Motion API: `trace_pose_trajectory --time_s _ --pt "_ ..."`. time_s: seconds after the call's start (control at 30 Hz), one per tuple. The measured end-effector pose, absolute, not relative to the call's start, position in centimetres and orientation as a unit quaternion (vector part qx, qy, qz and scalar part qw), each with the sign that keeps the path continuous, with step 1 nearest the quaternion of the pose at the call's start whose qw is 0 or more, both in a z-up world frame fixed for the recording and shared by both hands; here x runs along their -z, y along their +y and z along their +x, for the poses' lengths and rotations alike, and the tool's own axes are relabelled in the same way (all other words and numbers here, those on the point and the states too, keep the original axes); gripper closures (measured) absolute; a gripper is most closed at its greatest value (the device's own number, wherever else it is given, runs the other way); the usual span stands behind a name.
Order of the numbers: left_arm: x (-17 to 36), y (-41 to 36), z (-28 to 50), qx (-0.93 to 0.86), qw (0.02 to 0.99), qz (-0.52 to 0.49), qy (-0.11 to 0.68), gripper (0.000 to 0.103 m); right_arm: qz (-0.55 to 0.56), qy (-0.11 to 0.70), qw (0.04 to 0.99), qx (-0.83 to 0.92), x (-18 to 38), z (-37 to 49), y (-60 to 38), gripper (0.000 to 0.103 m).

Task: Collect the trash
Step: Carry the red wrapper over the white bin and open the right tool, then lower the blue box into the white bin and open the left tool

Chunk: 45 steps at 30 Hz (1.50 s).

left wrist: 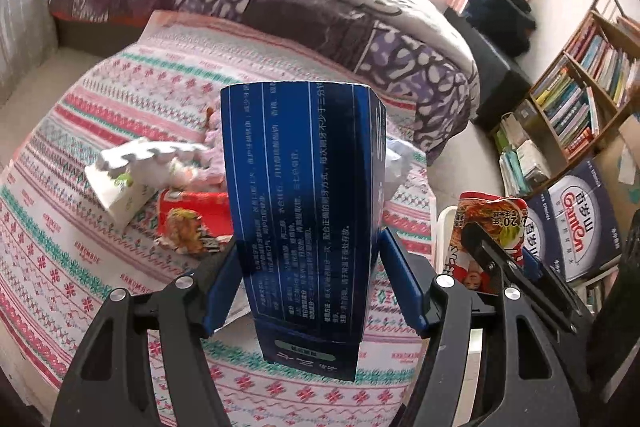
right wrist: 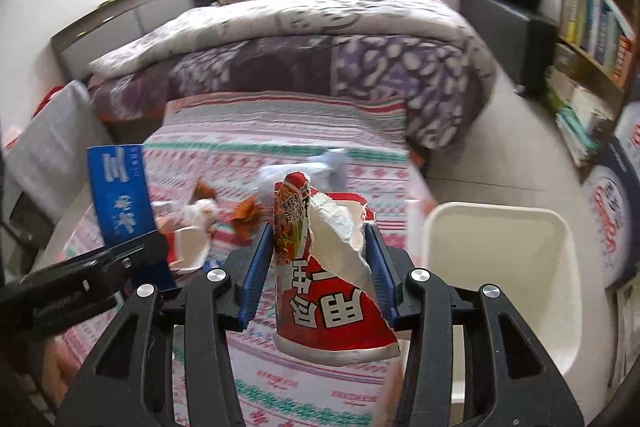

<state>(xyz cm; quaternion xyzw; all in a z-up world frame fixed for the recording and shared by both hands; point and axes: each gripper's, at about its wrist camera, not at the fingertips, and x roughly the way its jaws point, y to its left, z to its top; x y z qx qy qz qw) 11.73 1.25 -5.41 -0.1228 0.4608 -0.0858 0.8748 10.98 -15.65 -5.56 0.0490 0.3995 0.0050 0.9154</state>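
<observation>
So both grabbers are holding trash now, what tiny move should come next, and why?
Probably swing the right gripper sideways over the white bin and let go. It is clamped on the crushed red noodle cup, and the open bin sits just beside it. The left gripper holds the blue box farther from the bin, so it likely goes second. More trash still lies on the patterned blanket.

The box (left wrist: pixel 304 223) sits between the left gripper's (left wrist: pixel 312 279) jaws, over the patterned cloth (left wrist: pixel 80 267). The noodle cup (right wrist: pixel 328 291) sits between the right gripper's (right wrist: pixel 316 275) jaws. Scattered wrappers (left wrist: pixel 188 227) lie farther on the cloth. The bin (right wrist: pixel 504 267) stands right; the bed (right wrist: pixel 320 59) lies beyond, the bookshelf (left wrist: pixel 580 99) far right.
</observation>
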Motion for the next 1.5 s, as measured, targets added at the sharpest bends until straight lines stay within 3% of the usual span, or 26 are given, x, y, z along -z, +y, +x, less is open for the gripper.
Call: trace_pose_trajectory --time_s 0.63,0.73,0.83,0.97,1.37,1.5 --pt "6.3 -10.0 11.2 0.15 0.878 -0.059 0.451 0.035 0.13 0.425 0.877 0.182 6.0 9.2 -27.7 0.059" --pt "6.5 -11.8 10.9 0.168 0.875 -0.052 0.452 0.035 0.144 0.432 0.867 0.201 6.1 8.8 -29.5 0.056" --pt "6.8 -13.9 10.4 0.186 0.872 -0.036 0.451 0.035 0.164 0.431 0.858 0.227 5.9 8.1 -31.5 0.039" --pt "7.3 -16.0 9.8 0.198 0.87 -0.014 0.452 0.035 0.191 0.414 0.853 0.254 5.1 7.0 -34.1 0.03" --pt "8.0 -21.3 9.2 0.239 0.85 0.019 0.47 0.033 0.298 0.373 0.83 0.289 3.6 4.9 -40.2 0.026" --pt "8.0 -22.8 9.5 0.262 0.841 0.035 0.472 0.026 0.303 0.358 0.83 0.303 3.2 4.5 -41.0 0.025"
